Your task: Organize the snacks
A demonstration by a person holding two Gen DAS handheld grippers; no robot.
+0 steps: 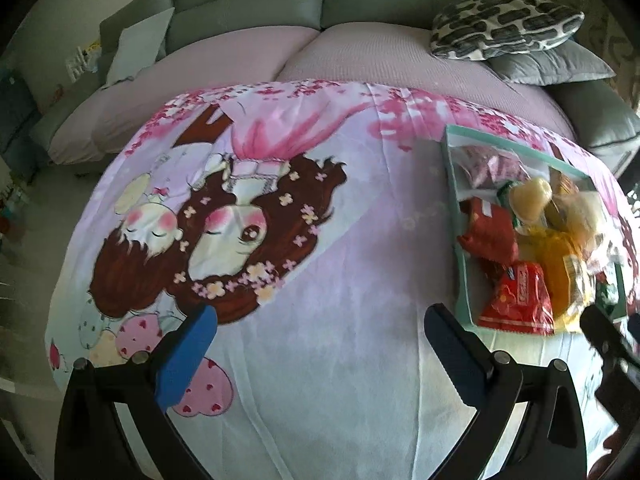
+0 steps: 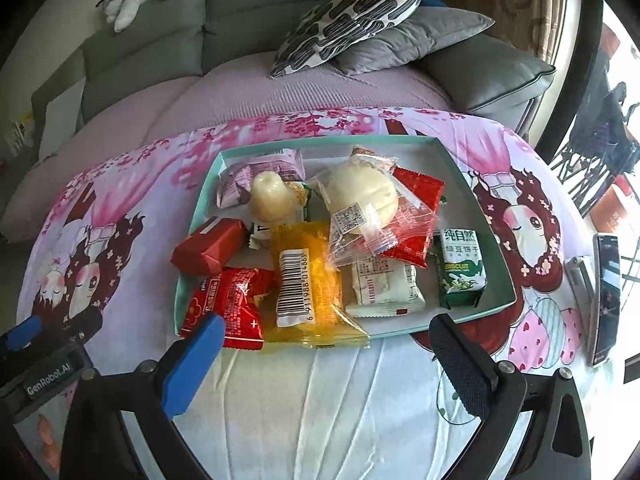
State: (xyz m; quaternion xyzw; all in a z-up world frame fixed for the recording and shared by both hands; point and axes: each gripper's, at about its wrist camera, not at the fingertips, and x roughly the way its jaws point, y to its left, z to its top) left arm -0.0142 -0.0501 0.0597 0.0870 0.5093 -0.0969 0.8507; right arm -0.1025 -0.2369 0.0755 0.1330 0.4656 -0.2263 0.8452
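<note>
Blue and black pads frame both views: the right gripper (image 2: 324, 346) hangs with its jaws wide apart and nothing between them, just short of the near edge of the teal tray (image 2: 476, 196); the left gripper (image 1: 320, 330) is equally spread and holds nothing, over bare printed cloth (image 1: 340, 360) on the worktop, left of the tray.

The snacks lie heaped in the tray — a yellow packet (image 2: 310, 280) with a barcode reading 6 911988 014863 overhangs the near rim, beside a red packet (image 2: 228, 304) at the near left corner. Behind them sit a white wrapper (image 2: 382, 286), a green carton (image 2: 460, 268) marked "BISCUIT" with Chinese characters, a dark red bar (image 2: 210, 246), two pale buns (image 2: 362, 194) in clear film, and a pink packet (image 2: 260, 176) at the far left corner.

That fits either gathering done or sorting still ahead; I cannot tell which. "GenRobot.AI" shows on the left tool's body.
</note>
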